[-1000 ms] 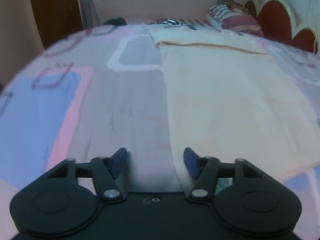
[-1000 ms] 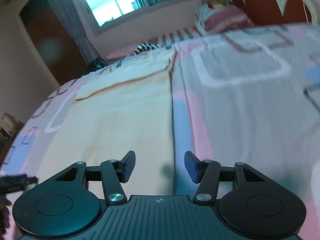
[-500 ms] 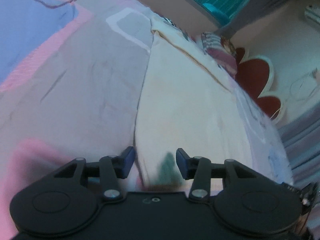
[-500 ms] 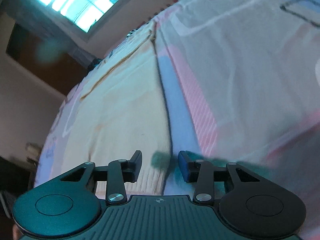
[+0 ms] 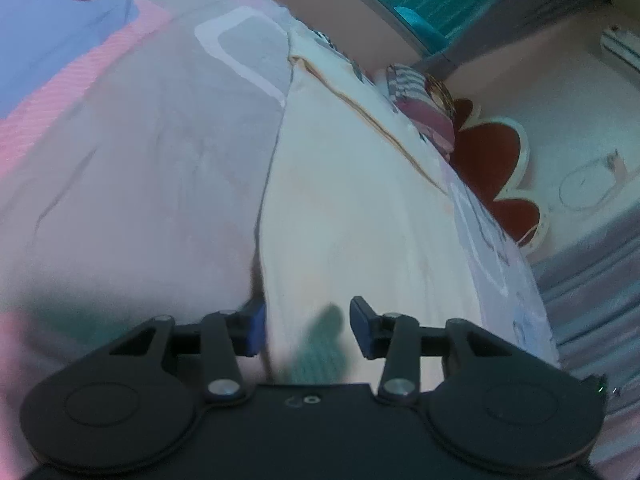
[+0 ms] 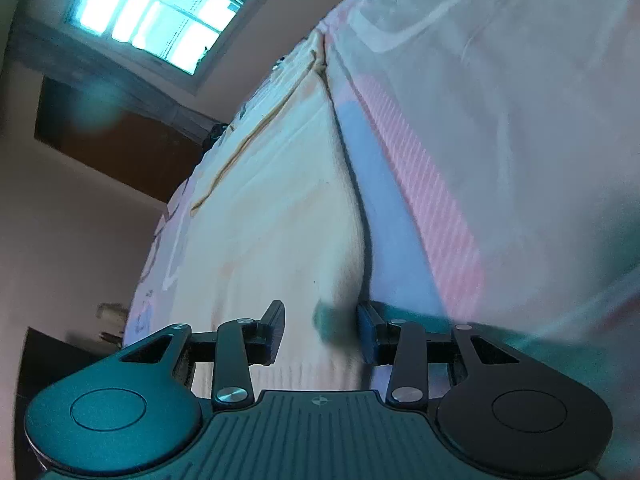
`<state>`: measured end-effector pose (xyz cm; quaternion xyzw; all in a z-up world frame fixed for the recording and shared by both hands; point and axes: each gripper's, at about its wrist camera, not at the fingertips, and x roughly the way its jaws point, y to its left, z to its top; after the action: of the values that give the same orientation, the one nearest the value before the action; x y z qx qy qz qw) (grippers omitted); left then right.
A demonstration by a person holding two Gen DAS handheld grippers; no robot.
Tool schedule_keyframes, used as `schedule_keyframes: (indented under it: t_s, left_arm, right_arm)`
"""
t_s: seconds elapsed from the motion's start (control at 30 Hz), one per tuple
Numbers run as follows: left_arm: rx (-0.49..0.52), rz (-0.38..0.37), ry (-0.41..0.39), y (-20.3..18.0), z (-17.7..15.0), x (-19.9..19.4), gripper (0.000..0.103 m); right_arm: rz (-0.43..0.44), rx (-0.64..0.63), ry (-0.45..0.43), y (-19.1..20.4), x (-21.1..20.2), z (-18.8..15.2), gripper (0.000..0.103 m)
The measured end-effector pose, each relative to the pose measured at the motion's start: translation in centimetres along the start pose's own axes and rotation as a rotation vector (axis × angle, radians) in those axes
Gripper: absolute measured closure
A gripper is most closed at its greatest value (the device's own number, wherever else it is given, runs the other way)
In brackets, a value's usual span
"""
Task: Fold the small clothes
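Note:
A cream cloth (image 5: 360, 200) lies spread flat on the patterned bedsheet (image 5: 140, 160), with a thin brown line across its far end. My left gripper (image 5: 307, 312) is low over the cloth's near left corner. Its jaws are closing with the cloth's left edge between them, and the left finger (image 5: 254, 328) is right at that edge. In the right wrist view the same cloth (image 6: 280, 220) runs away from my right gripper (image 6: 320, 312), which straddles the near right corner. Its right finger (image 6: 366, 332) sits at the cloth's edge. The pads stand apart on both.
The pink, blue and grey bedsheet (image 6: 500, 140) stretches on both sides of the cloth. A striped pillow (image 5: 424, 116) and a red scalloped headboard (image 5: 496, 168) lie at the far right. A bright window (image 6: 160, 20) and a dark wooden door (image 6: 112, 140) are beyond the bed.
Both grippers have sunk toward the bed and rolled, so the views now tilt. Both pairs of jaws have narrowed, and the cloth's near corners now lie between the fingers.

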<state>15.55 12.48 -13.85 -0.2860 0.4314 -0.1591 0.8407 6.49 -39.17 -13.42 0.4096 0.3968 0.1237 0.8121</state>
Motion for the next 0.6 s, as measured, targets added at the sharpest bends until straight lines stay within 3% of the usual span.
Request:
schedule_keyframes:
  t_s: [0.17, 0.33, 0.6]
  left_arm:
    - [-0.022, -0.009, -0.010, 0.5, 0.1, 0.1, 0.065]
    - [-0.030, -0.011, -0.015, 0.4, 0.7, 0.8, 0.065]
    - [-0.039, -0.035, -0.021, 0.8, -0.3, -0.1, 0.066]
  right_arm:
    - [-0.070, -0.002, -0.084, -0.7, -0.4, 1.2, 0.063]
    - [-0.007, 0.043, -0.060, -1.5, 0.5, 2.0, 0.063]
    - [0.059, 0.029, 0.025, -1.1, -0.3, -0.3, 0.064]
